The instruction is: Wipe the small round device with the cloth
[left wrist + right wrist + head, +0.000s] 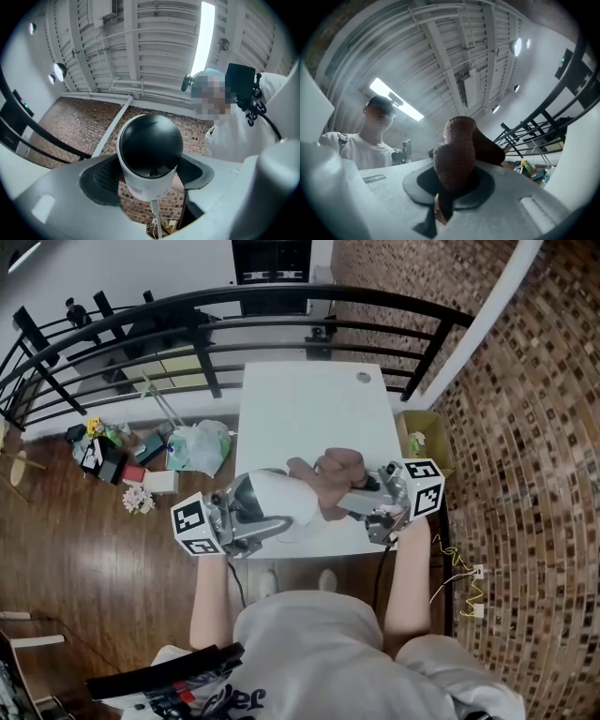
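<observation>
The small round device (281,501) is white with a black dome face (150,144). It is lifted over the near edge of the white table (309,409). My left gripper (246,521) is shut on its white body, a pad on each side, and a thin white cable hangs from it. A brown cloth (333,474) is bunched up and pressed against the device's right side. My right gripper (358,498) is shut on the cloth (457,157). Both gripper views point upward at the ceiling.
A black railing (216,329) curves behind the table. Bags, boxes and flowers (141,460) lie on the wooden floor at left. A cardboard box (422,432) stands right of the table by the brick wall (525,427). Yellow cable (459,568) trails at right.
</observation>
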A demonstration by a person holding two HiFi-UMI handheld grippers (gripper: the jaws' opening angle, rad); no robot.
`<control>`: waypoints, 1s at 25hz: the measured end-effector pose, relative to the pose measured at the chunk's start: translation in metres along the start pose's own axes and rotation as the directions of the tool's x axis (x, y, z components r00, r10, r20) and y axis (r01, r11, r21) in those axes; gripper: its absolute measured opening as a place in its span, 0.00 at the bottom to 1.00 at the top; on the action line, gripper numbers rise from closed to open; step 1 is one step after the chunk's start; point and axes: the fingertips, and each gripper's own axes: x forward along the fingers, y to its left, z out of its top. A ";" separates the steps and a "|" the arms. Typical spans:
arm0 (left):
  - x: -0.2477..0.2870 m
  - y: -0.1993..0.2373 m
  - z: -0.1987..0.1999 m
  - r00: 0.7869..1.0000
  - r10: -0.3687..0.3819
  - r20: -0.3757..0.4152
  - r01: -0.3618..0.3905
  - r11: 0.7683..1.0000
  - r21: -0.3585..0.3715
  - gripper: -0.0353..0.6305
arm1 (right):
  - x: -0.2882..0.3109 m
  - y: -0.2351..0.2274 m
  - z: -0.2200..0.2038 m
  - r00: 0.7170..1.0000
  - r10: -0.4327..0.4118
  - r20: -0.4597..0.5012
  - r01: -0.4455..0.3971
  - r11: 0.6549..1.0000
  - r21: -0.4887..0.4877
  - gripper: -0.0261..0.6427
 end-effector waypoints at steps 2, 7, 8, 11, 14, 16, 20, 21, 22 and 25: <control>0.000 0.009 -0.002 0.999 0.050 -0.010 -0.050 0.999 -0.006 0.62 | 0.004 0.006 -0.005 0.999 -0.011 -0.053 0.010 0.999 -0.036 0.08; 0.001 0.027 0.001 0.989 0.148 0.011 -0.148 0.989 -0.014 0.62 | 0.014 0.019 -0.020 0.987 -0.025 -0.160 0.008 0.995 -0.102 0.08; 0.000 0.030 0.003 0.986 0.167 0.024 -0.167 0.986 -0.020 0.62 | 0.017 0.021 -0.024 0.983 -0.025 -0.182 0.005 0.994 -0.112 0.08; -0.002 0.051 0.011 0.959 0.270 0.084 -0.261 0.960 -0.099 0.62 | 0.027 0.023 -0.037 0.963 -0.044 -0.267 0.008 0.991 -0.135 0.08; -0.003 0.071 0.015 0.924 0.359 0.130 -0.325 0.918 -0.228 0.62 | 0.034 0.012 -0.051 0.943 -0.094 -0.319 0.058 0.991 -0.121 0.08; -0.003 0.073 0.014 0.916 0.376 0.140 -0.328 0.902 -0.280 0.62 | 0.036 0.006 -0.057 0.940 -0.104 -0.325 0.077 0.992 -0.096 0.08; -0.009 0.071 0.019 0.904 0.365 0.223 -0.263 0.885 -0.384 0.62 | 0.022 -0.015 -0.086 0.873 -0.205 -0.442 0.180 0.979 -0.099 0.08; -0.010 0.069 0.023 0.903 0.346 0.256 -0.224 0.886 -0.406 0.62 | 0.017 -0.021 -0.093 0.857 -0.232 -0.461 0.210 0.973 -0.098 0.08; -0.010 0.065 0.025 0.905 0.323 0.276 -0.190 0.889 -0.417 0.62 | 0.014 -0.025 -0.094 0.858 -0.245 -0.452 0.231 0.969 -0.086 0.08; -0.007 0.051 0.028 0.928 0.251 0.276 -0.114 0.896 -0.430 0.62 | 0.008 -0.036 -0.085 0.885 -0.281 -0.372 0.283 0.958 -0.051 0.08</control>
